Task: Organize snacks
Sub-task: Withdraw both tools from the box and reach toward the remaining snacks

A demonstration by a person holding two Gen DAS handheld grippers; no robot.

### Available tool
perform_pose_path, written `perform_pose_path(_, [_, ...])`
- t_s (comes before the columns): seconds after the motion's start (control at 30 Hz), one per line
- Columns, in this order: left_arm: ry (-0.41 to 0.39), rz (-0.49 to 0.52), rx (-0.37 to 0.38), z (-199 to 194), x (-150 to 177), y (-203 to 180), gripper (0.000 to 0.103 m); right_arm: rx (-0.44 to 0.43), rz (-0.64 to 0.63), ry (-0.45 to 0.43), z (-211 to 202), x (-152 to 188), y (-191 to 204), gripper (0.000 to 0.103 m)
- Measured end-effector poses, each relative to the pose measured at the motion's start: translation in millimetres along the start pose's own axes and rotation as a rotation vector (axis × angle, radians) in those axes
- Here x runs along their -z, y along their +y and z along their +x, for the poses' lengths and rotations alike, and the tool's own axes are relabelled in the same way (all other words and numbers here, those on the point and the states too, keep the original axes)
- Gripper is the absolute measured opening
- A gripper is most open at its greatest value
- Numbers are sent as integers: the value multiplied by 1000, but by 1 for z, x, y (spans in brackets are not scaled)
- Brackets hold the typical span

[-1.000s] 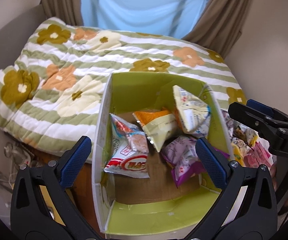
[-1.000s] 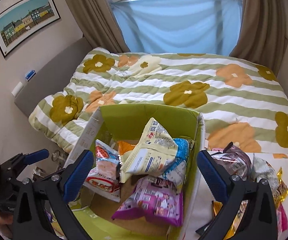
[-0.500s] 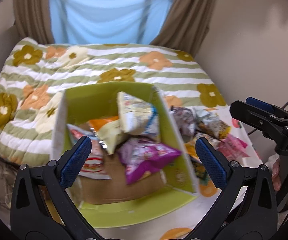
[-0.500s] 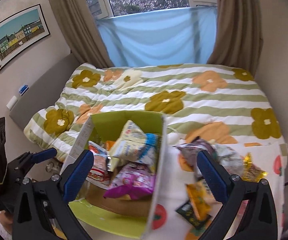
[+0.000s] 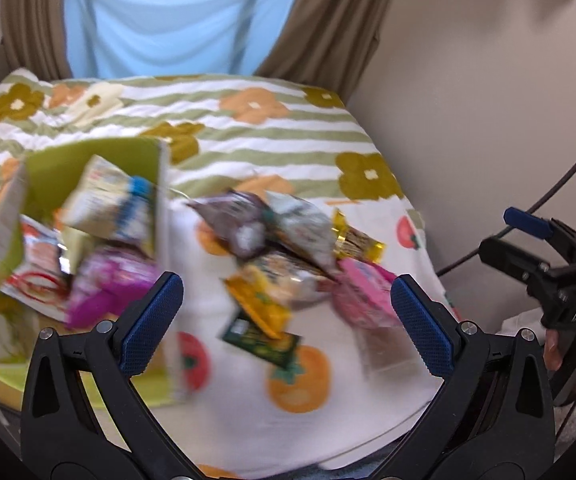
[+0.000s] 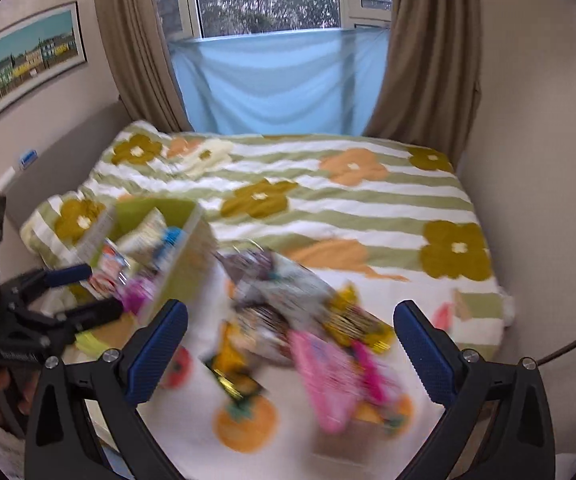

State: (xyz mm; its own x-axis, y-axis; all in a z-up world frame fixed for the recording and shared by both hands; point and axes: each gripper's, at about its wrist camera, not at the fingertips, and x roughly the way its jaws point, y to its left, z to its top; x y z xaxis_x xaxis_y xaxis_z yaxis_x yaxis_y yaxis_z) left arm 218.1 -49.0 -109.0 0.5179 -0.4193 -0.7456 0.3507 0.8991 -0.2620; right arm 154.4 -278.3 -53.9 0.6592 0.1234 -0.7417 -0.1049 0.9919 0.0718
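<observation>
Both views have swung rightward since the earlier frames, so the green cardboard box (image 5: 88,168) that filled the centre now sits at the left edge, and the loose pile of packets lies ahead. That box rests on the bed beside a white cloth printed with orange fruit (image 5: 296,376), and already holds several packets, among them a pale bag with a blue corner (image 5: 108,200) and a magenta pouch (image 5: 108,292). To its right, on the cloth, the unsorted heap lies overlapping: a dark purple foil bag (image 5: 236,220), a yellow packet (image 5: 256,300) over a dark green sachet (image 5: 260,336), a gold-wrapped bar (image 5: 356,240) and a pink pouch (image 5: 364,296). The left tool (image 5: 286,312) hovers over this heap with its jaws spread wide, holding nothing; the right tool (image 6: 290,344) is likewise wide open and empty, above the pink pouch (image 6: 328,376). These packets look light, soft and crinkly, with slick film likely to slip, so pinching a flat sealed edge or corner should hold better than squeezing the puffy middle. Motion blur hides the finer detail.
</observation>
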Motion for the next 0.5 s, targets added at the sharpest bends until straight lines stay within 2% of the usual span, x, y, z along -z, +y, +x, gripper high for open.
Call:
perform_pose_path(0.2, [66, -57, 6, 43, 15, -53, 103, -17, 13, 69, 5, 42, -67, 103])
perform_pose_path(0.5, [247, -152, 13, 126, 37, -80, 103, -59, -26, 184, 51, 87, -101, 103])
